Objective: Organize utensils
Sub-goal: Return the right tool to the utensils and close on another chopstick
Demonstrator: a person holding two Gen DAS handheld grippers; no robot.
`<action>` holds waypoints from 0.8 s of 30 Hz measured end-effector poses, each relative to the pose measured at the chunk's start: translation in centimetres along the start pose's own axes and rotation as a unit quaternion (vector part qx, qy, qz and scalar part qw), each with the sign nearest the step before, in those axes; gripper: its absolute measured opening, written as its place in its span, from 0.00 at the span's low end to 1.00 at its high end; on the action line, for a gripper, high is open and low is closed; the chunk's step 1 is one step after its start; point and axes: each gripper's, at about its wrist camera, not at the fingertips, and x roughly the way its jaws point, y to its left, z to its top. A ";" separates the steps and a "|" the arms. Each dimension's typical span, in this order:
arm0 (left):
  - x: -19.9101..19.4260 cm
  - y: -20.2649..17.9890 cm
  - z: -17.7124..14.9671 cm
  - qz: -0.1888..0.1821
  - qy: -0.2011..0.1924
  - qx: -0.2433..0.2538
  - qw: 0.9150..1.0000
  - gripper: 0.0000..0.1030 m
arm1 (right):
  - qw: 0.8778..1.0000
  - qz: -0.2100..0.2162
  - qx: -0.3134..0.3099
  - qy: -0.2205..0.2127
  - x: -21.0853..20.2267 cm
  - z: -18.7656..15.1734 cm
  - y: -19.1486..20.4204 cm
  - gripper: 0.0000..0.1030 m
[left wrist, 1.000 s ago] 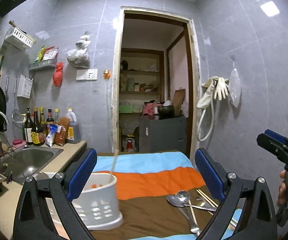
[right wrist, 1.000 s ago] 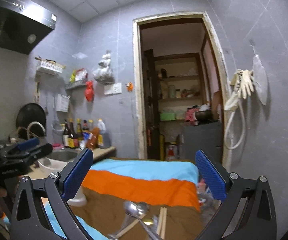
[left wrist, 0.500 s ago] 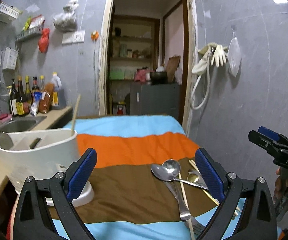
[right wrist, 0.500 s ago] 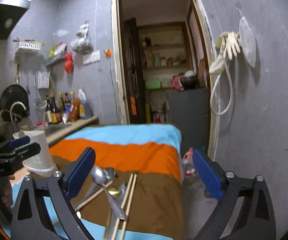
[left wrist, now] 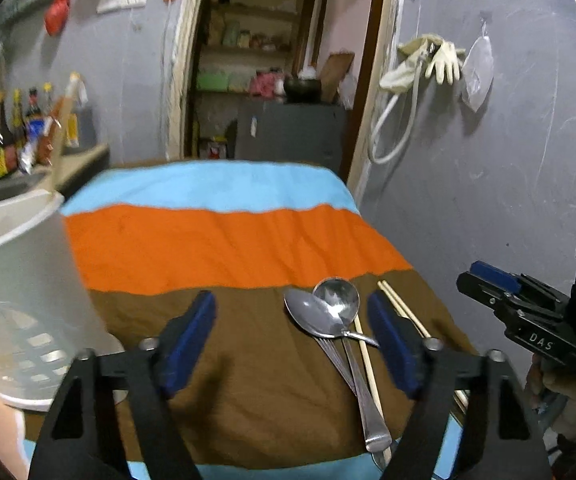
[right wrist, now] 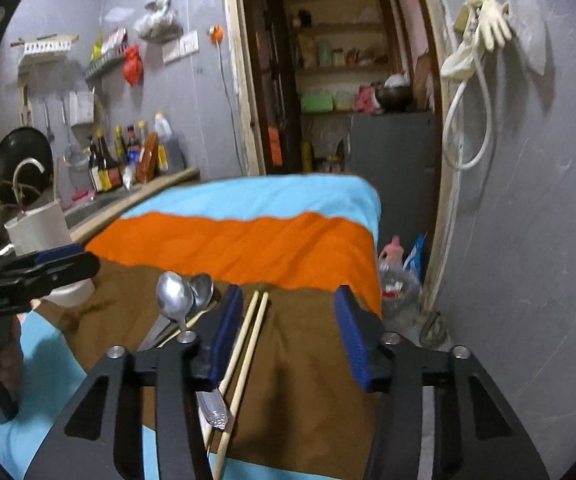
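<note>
On the table, covered with a striped cloth (left wrist: 231, 240) of light blue, orange and brown bands, the utensils lie together on the brown band near the right edge. Two metal spoons (left wrist: 330, 308) rest with their bowls overlapping, and their handles run toward the camera. Under them a fork (left wrist: 338, 360) is partly hidden. A pair of wooden chopsticks (right wrist: 247, 340) lies just beside the spoons, on their right.

At the left edge of the table stands a white plastic utensil holder (left wrist: 19, 280) with slots low in its wall. One stick stands inside it, leaning.

The left gripper (left wrist: 294, 340) hangs over the brown band, and its jaws are closing. Its blue pads are apart and nothing is pressed between them; the spoons show in the gap, lower on the cloth.

The right gripper (right wrist: 285, 332) hangs over the chopsticks, and its jaws are closing too. The pads do not touch anything; the chopsticks pass just beside the left pad (right wrist: 227, 328). A hand holds each gripper.

Behind the table an open doorway (right wrist: 340, 72) shows shelves, and bottles (right wrist: 123, 156) stand on the counter at the left.
</note>
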 end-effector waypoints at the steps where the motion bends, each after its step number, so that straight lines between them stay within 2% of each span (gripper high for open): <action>1: 0.5 0.2 0.1 -0.004 0.011 -0.002 1.000 0.55 | 1.000 0.004 -0.002 0.013 0.4 0.0 0.1 0.36; 4: 1.8 0.5 0.5 -0.012 0.039 -0.008 0.999 0.43 | 0.999 0.012 -0.012 0.048 1.7 -0.1 0.4 0.27; 8: 3.4 1.4 0.8 -0.028 0.072 -0.023 0.997 0.36 | 0.997 0.016 -0.023 0.078 2.8 -0.2 0.8 0.20; 18: 6.1 2.9 1.1 -0.064 0.123 -0.065 0.988 0.23 | 0.993 0.027 -0.024 0.110 4.3 -0.4 0.7 0.18; 24: 6.8 4.2 1.7 -0.082 0.130 -0.090 0.984 0.17 | 0.992 0.024 -0.035 0.115 4.7 -0.2 1.1 0.18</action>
